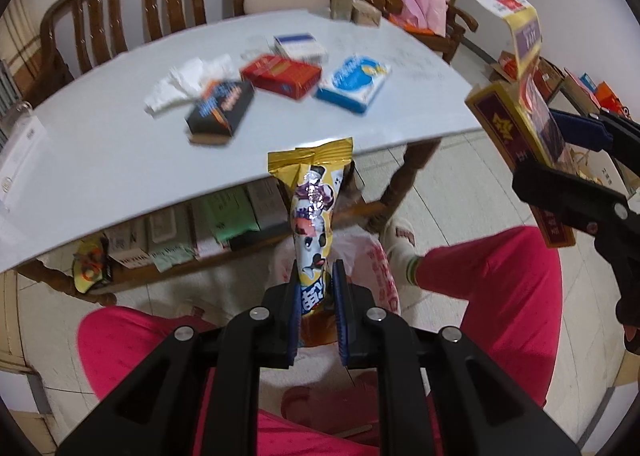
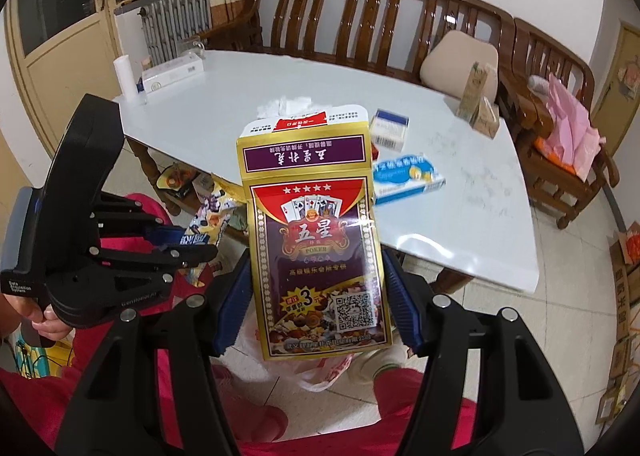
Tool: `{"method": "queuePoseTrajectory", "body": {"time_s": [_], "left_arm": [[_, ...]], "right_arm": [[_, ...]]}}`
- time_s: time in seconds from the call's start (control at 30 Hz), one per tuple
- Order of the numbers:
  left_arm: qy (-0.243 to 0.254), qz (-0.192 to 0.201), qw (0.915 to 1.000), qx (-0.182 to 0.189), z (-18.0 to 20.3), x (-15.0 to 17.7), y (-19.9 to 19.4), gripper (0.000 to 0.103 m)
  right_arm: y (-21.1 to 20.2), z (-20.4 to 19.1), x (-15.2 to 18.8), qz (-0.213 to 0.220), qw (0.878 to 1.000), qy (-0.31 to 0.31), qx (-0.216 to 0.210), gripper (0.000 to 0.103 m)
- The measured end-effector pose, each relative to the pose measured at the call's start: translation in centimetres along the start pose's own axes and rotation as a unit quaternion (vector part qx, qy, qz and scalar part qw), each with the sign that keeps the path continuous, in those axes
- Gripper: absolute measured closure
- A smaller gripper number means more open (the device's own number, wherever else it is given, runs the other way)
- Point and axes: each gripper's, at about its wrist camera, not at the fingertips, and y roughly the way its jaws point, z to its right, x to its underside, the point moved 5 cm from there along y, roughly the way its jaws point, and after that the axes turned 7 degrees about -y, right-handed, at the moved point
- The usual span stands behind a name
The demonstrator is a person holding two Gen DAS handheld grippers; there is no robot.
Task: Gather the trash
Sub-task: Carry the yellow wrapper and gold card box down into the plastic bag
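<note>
My left gripper is shut on the lower end of a yellow snack wrapper, which stands up in front of the table edge. My right gripper is shut on a gold and purple playing-card box with its top flap open. A white plastic bag with red print lies open on the floor between a person's legs, below both grippers; the same bag shows under the card box. Still on the white table are a black box, a red box, a blue and white box and crumpled tissue.
A person's legs in pink trousers flank the bag. A white and blue pack and small cartons sit further back on the table. Wooden benches ring the table. Boxes are stored under it.
</note>
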Motion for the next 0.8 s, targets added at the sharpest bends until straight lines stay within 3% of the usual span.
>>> {"method": "queuePoseTrajectory", "body": {"time_s": [0.33,0.8], "left_arm": [[-0.021,-0.051,0.9984,0.016,0.0,2.7,4.9,0.088],[-0.058,-0.139,0.9885,0.011,-1.7,5.1,14.6,0.088]], "right_arm": [[2.9,-0.4,3.0,-0.029,1.000,0.010,0.009,0.042],[11.9,-0.6,9.2,-0.095,0.994,0.045,0.022,0.042]]}}
